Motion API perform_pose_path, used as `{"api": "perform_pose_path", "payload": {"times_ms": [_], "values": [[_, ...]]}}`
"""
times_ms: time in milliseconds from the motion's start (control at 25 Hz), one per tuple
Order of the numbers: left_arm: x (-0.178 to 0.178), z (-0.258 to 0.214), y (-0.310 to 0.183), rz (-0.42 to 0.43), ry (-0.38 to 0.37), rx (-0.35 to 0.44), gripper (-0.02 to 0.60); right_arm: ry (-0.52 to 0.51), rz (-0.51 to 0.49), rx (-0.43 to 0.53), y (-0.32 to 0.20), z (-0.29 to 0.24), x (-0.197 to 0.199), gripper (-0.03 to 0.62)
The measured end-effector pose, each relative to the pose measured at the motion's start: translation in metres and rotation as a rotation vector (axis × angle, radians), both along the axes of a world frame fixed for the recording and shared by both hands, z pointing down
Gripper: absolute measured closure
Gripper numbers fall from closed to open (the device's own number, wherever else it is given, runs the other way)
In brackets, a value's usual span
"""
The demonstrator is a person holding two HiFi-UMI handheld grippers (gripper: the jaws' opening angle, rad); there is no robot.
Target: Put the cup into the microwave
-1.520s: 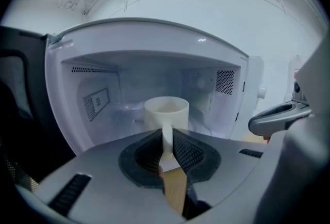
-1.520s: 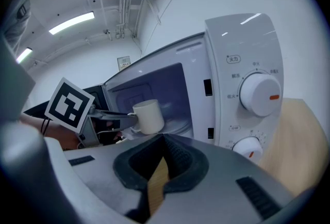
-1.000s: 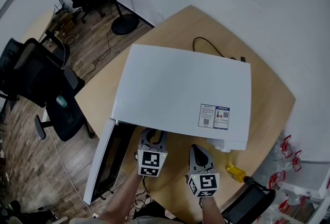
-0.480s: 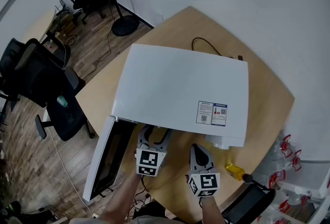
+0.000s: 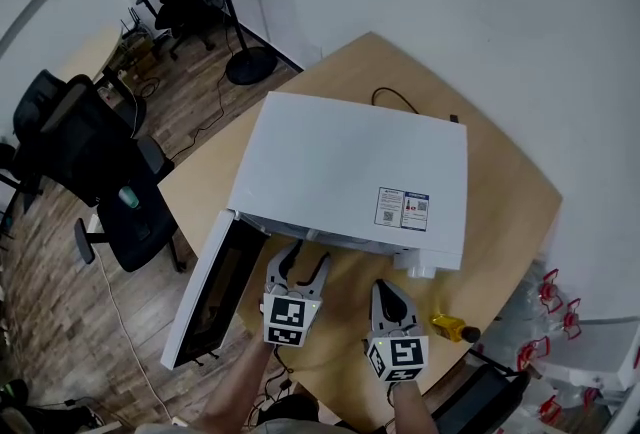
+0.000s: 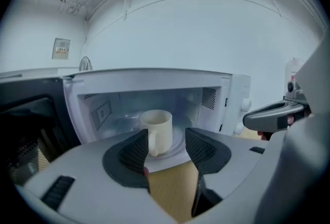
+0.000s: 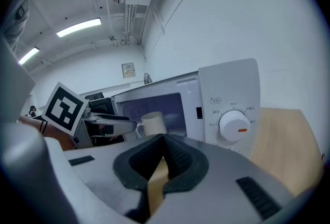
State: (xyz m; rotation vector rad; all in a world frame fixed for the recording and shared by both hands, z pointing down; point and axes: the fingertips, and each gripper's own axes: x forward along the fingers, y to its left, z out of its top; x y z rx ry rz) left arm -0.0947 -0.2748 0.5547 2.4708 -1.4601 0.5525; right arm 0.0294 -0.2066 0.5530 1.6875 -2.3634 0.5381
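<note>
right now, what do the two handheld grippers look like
The left gripper and right gripper both have grey moulded bodies, black ribbed pads, and a white cube printed with black square markers. No sleeves show.

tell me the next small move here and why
Probably swing the open door shut with the left gripper: the cup stands inside the microwave, and that gripper's jaws have just been opening, with nothing between them.
</note>
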Motion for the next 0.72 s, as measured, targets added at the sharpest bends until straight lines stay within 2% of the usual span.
{"api": "perform_pose_path", "payload": {"times_ms": [200, 720], "values": [[-0.004, -0.028, 0.024, -0.033, -0.011, 0.043, 0.365, 0.019, -0.024, 0.04, 0.014, -0.019, 0.005, 0.577], [-0.008, -0.079, 0.116, -0.128, -0.017, 0.083, 0.451, 0.03, -0.122, 0.148, 0.062, -0.08, 0.012, 0.577]]}}
